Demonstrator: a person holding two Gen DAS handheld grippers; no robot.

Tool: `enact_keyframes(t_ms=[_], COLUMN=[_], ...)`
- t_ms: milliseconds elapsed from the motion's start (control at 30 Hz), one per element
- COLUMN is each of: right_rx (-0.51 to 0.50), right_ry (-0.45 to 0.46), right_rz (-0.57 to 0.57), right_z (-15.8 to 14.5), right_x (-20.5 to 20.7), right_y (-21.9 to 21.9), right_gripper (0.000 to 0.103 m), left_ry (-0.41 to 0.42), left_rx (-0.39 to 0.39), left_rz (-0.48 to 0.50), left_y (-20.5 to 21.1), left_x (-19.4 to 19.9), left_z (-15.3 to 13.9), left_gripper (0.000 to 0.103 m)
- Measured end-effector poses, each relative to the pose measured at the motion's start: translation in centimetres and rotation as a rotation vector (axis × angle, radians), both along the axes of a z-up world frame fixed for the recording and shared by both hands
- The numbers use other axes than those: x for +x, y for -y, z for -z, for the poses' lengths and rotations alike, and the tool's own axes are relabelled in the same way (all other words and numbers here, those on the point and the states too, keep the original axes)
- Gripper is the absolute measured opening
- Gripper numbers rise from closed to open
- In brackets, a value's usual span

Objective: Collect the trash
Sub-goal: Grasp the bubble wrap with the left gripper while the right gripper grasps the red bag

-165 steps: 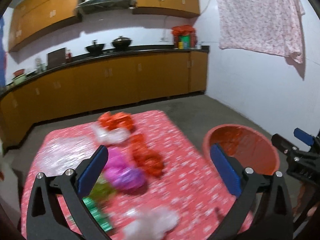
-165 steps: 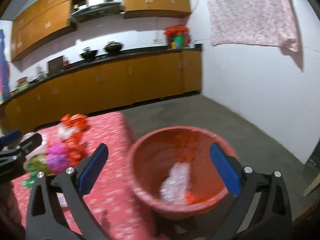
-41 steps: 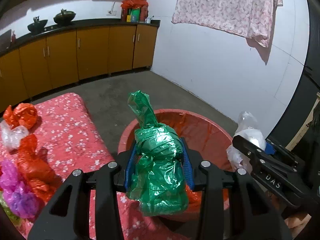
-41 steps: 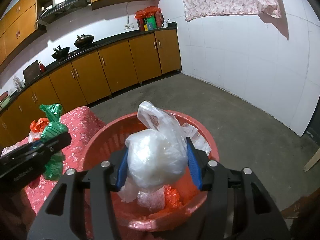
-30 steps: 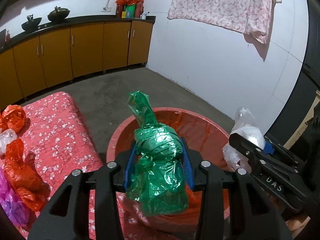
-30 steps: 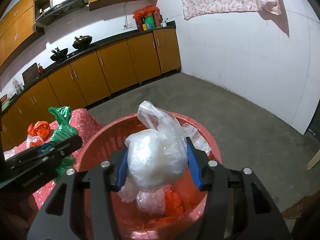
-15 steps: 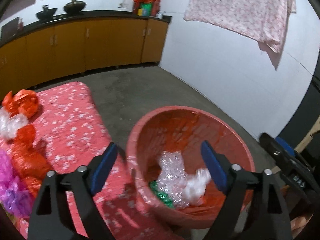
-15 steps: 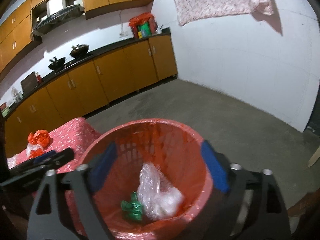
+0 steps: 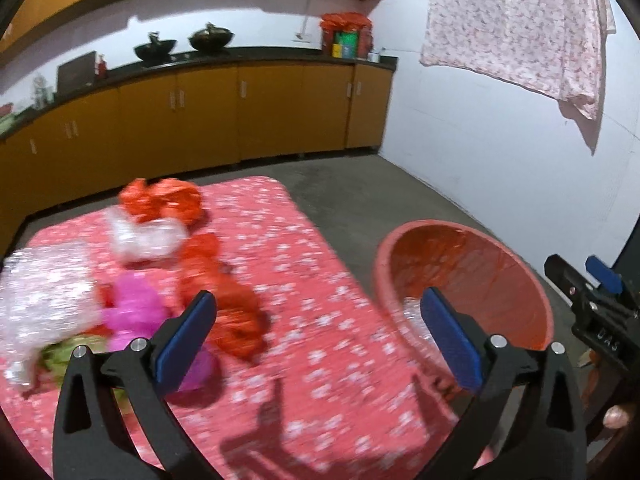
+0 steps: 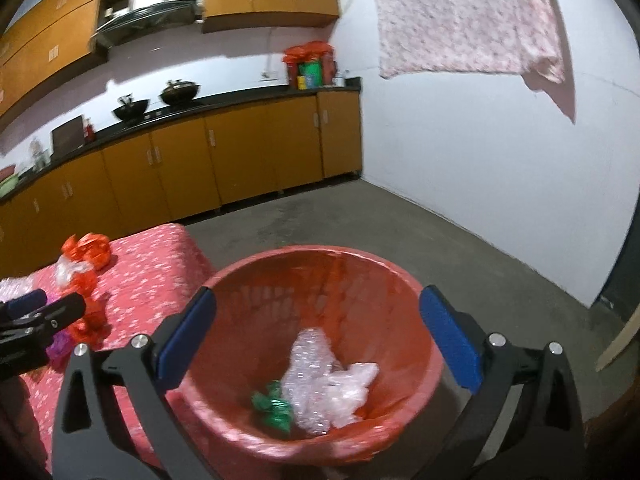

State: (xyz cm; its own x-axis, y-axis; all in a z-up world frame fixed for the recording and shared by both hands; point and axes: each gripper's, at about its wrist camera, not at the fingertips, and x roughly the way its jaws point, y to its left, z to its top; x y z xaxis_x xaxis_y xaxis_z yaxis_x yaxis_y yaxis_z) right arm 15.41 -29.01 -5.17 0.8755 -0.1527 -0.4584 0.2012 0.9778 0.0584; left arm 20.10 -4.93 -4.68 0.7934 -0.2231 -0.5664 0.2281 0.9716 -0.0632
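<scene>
Red basket under my right gripper, jaws spread empty, green bag inside, my left gripper wide too, over the surface, pink bag left.

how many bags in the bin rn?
3 visible in the red bin: a green bag at the bottom left, a bubble-wrap wad in the middle, and a clear bag on its right. More may lie hidden underneath.

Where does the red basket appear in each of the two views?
Left wrist: basket at right of centre, on the floor beside the table.
Right wrist: basket at lower centre, trash inside.
Shared landmark: pink cloth hanging on the white wall, upper right in both.
</scene>
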Motion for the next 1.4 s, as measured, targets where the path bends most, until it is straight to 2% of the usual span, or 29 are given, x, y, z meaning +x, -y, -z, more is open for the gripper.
enact_keyframes(t_ms=[200,400,667,933,1067,1233,1400], right_rx=[-0.003,0.002,0.012,0.002,-0.027,0.023,0.070], right_ry=[-0.008,-0.055,-0.140,-0.225,-0.286,-0.334,-0.359], right_rz=[-0.098,-0.228,-0.356,-0.422,-0.449,-0.486,-0.502], right_z=[-0.8,-0.5,1.1,3.0,4.6,5.9,6.3], right_x=[0.7,2.6,7.1,12.0,13.6,14.0,13.9], right_y=[-4.4,-10.5,-17.9,-22.4,-23.7,-23.6,-23.0], right_gripper=[0.099,0.099,0.099,0.097,0.093,0.077,0.059], left_ry=[0.048,0.066,0.021,0.014,-0.028,-0.088,-0.080], left_rx=[0.033,0.050,0.020,0.029,0.015,-0.005,-0.017], left_rz=[-0.100,-0.253,-0.406,-0.387,-0.375,-0.369,-0.325], left_y=[-5.8,-13.4,-20.6,-22.0,-22.2,-22.7,-22.2], left_x=[-2.2,-3.4,-2.6,-0.5,1.4,2.5,1.7], left_z=[-0.8,-1.1,0.2,1.0,1.7,3.1,3.4], left_gripper=[0.101,0.101,0.101,0.101,0.101,0.101,0.099])
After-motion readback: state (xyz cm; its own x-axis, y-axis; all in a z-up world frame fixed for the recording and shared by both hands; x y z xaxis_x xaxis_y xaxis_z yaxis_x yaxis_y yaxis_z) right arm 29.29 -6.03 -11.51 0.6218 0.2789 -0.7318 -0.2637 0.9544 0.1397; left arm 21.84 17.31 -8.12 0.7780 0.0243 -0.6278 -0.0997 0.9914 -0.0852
